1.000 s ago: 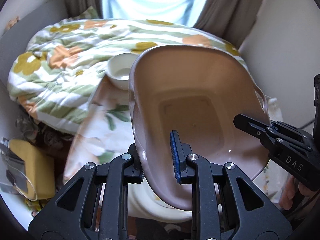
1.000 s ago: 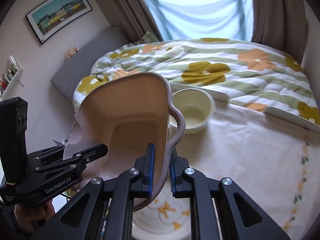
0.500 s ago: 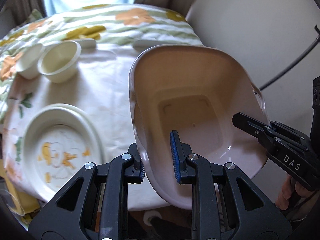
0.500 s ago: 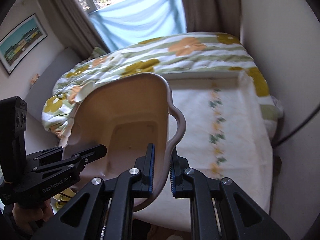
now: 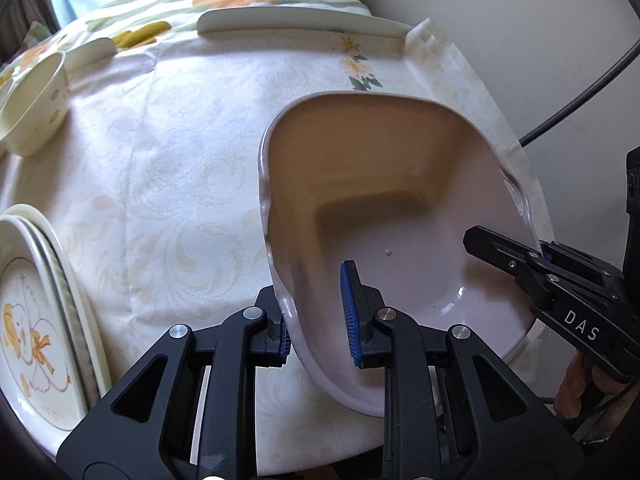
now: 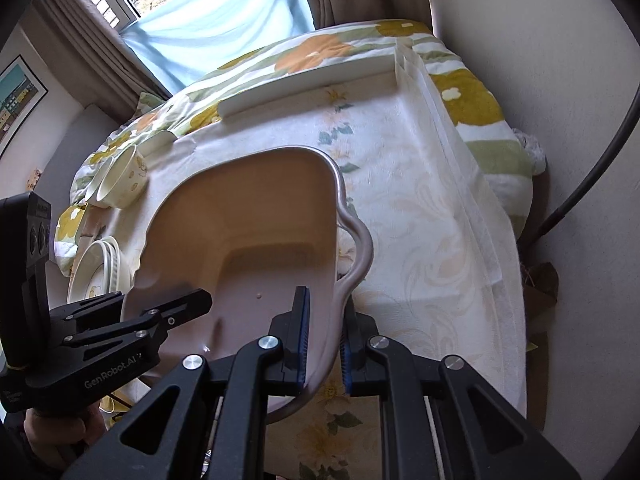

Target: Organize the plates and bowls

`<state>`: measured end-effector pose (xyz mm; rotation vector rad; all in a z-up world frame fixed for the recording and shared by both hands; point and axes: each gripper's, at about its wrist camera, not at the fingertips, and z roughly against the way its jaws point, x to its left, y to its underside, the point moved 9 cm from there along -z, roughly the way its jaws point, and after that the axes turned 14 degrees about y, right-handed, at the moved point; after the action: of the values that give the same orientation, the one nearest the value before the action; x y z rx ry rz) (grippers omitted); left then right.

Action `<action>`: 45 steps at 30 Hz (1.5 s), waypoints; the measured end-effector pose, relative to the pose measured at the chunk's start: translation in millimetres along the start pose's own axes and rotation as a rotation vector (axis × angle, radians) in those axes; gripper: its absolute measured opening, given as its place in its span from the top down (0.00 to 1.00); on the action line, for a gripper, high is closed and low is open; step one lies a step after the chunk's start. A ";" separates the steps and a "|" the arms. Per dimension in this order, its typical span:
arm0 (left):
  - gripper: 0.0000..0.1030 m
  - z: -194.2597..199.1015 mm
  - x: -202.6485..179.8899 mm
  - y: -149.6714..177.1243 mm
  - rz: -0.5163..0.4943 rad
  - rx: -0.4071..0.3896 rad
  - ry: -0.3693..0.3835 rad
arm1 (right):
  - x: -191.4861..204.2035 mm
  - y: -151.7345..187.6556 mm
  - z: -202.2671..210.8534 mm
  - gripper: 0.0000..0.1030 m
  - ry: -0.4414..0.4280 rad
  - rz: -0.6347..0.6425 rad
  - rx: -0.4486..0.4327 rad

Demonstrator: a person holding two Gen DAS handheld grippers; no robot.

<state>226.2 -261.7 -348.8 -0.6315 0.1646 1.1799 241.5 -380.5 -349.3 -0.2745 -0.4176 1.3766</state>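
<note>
A large mauve-pink baking dish (image 5: 380, 184) with wavy handles hangs tilted, low over the right part of the cloth-covered table (image 5: 180, 160). My left gripper (image 5: 316, 320) is shut on the dish's left rim, one blue pad inside and one outside. My right gripper (image 6: 324, 336) is shut on the opposite handle edge of the dish (image 6: 260, 208). Each gripper shows in the other's view: the right gripper (image 5: 500, 248) at the dish's far side, the left gripper (image 6: 180, 308) at lower left. The underside of the dish is hidden.
A stack of duck-patterned plates (image 5: 36, 320) lies at the table's left. A cream bowl (image 5: 32, 108) stands at the far left, with another rim behind it. A floral quilt (image 6: 320, 48) lies beyond the table. Wall and a black cable (image 6: 580, 200) border the right.
Both grippers have carried the dish from over the bed side across to the table's right part and lower. The plates and bowl have slid to the left of both views.
</note>
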 end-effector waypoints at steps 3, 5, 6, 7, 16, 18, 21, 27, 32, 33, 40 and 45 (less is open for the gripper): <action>0.82 -2.1 1.1 -0.8 -0.018 -0.005 -0.016 | -3.3 3.3 -5.5 0.88 -0.009 -0.012 0.008; 0.82 -0.9 0.6 -0.6 -0.032 -0.015 -0.027 | -4.6 5.0 -6.7 0.88 -0.015 -0.020 0.012; 0.82 -1.7 1.0 -1.4 -0.035 -0.015 -0.032 | -6.8 6.3 -9.6 0.88 -0.017 -0.022 0.014; 0.82 -2.3 1.2 -1.1 -0.034 -0.012 -0.035 | -8.8 6.4 -11.7 0.88 -0.020 -0.026 0.015; 0.44 -17.2 4.8 -0.3 -0.028 0.024 -0.061 | -10.8 5.2 -18.5 0.69 -0.096 -0.127 0.041; 0.14 -16.0 4.0 -1.7 -0.024 0.007 -0.051 | -11.9 5.1 -18.0 0.43 -0.113 -0.159 0.034; 0.13 -13.5 5.8 -2.4 -0.017 -0.007 -0.052 | -13.9 4.5 -15.8 0.42 -0.129 -0.191 0.030; 0.13 4.5 8.6 3.3 -0.005 -0.006 -0.076 | -19.1 2.3 3.0 0.42 -0.123 -0.212 0.006; 0.13 55.3 3.9 10.2 0.003 -0.054 -0.105 | -24.9 -2.9 42.5 0.42 -0.042 -0.167 -0.041; 0.13 70.3 4.2 10.9 0.009 -0.075 -0.116 | -22.5 -6.3 52.9 0.42 -0.035 -0.140 -0.062; 0.05 190.9 22.4 -10.4 0.049 -0.287 -0.226 | 32.4 -42.7 116.9 0.40 -0.087 0.053 -0.213; 0.00 249.7 67.2 -43.1 0.078 -0.384 -0.309 | 86.0 -83.5 147.6 0.04 -0.148 0.128 -0.332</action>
<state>241.1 -82.5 -158.2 -0.7720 -0.3090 1.3824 262.3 -318.9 -170.7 -0.4796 -0.7649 1.4546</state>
